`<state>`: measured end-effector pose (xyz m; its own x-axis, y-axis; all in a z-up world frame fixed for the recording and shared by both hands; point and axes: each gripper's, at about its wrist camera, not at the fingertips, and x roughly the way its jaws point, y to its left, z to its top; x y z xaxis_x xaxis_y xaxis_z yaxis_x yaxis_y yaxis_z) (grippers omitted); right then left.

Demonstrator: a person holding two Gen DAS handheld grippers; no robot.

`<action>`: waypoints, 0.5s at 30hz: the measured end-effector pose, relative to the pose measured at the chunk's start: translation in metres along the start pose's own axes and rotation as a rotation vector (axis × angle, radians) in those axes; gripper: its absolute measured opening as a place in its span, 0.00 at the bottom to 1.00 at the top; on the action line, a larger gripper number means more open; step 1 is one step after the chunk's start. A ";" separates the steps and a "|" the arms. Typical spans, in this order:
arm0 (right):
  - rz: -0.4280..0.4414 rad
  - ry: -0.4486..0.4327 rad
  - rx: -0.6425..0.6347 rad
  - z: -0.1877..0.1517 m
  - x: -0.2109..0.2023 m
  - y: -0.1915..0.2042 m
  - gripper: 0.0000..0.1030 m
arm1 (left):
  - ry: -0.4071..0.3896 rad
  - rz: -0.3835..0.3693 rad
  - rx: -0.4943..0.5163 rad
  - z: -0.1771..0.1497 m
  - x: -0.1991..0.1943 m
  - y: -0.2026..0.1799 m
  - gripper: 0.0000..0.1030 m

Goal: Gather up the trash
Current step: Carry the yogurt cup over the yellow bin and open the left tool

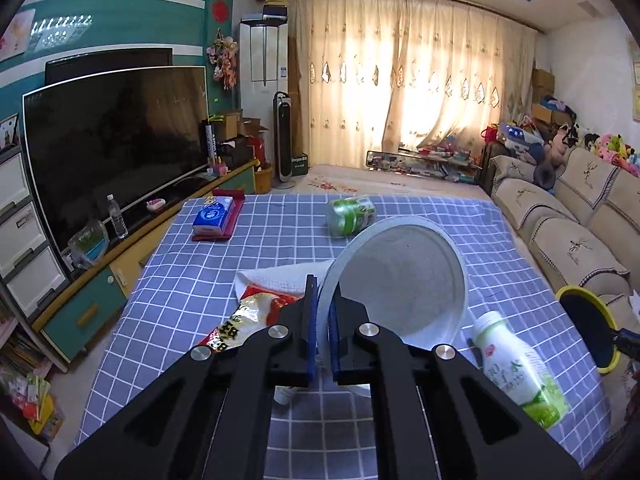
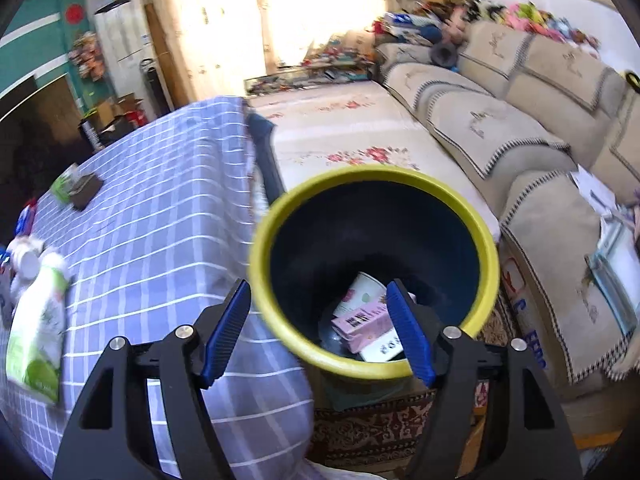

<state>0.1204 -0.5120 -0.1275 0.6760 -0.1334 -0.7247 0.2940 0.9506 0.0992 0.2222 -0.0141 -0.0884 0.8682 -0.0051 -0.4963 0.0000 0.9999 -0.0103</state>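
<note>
My left gripper [image 1: 322, 304] is shut on the near rim of a pale round plate [image 1: 400, 280], which tilts up off the blue checked tablecloth [image 1: 192, 288]. A red and gold snack wrapper [image 1: 248, 320] on a white napkin [image 1: 280, 278] lies just left of it. A green and white bottle [image 1: 516, 368] lies to its right, and a green jar [image 1: 350, 216] lies further back. My right gripper [image 2: 318, 286] is open above the yellow-rimmed dark bin [image 2: 486, 240], nothing pinched between its blue pads. A pink carton [image 2: 362, 326] and a cup [image 2: 360, 290] lie inside the bin.
The bin [image 1: 576, 292] stands off the table's right edge, before the beige sofa [image 1: 572, 240]. A blue tissue box [image 1: 216, 216] on a red tray sits at the table's far left. A TV [image 1: 116, 148] on a low cabinet lines the left side. The bottle [image 2: 36, 340] lies near the table's edge.
</note>
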 end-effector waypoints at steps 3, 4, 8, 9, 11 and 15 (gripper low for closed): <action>-0.006 -0.001 -0.022 -0.001 0.000 0.007 0.65 | -0.008 -0.021 0.012 0.004 -0.009 -0.007 0.06; -0.002 0.001 -0.023 -0.002 0.001 0.007 0.65 | -0.009 -0.034 0.014 0.005 -0.011 -0.011 0.06; -0.020 -0.005 -0.012 -0.005 -0.001 0.002 0.65 | 0.008 -0.111 0.031 0.010 -0.019 -0.029 0.06; -0.021 -0.006 -0.004 -0.005 -0.002 -0.001 0.65 | 0.015 -0.136 0.040 0.011 -0.021 -0.037 0.06; -0.027 -0.010 0.008 -0.006 -0.004 -0.008 0.65 | 0.026 -0.172 0.055 0.013 -0.022 -0.053 0.06; -0.062 -0.033 0.034 -0.007 -0.014 -0.026 0.66 | 0.062 -0.276 0.096 0.019 -0.021 -0.098 0.06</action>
<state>0.0986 -0.5324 -0.1252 0.6775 -0.2009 -0.7076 0.3578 0.9305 0.0784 0.2137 -0.1117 -0.0601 0.7969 -0.2744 -0.5382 0.2814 0.9569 -0.0712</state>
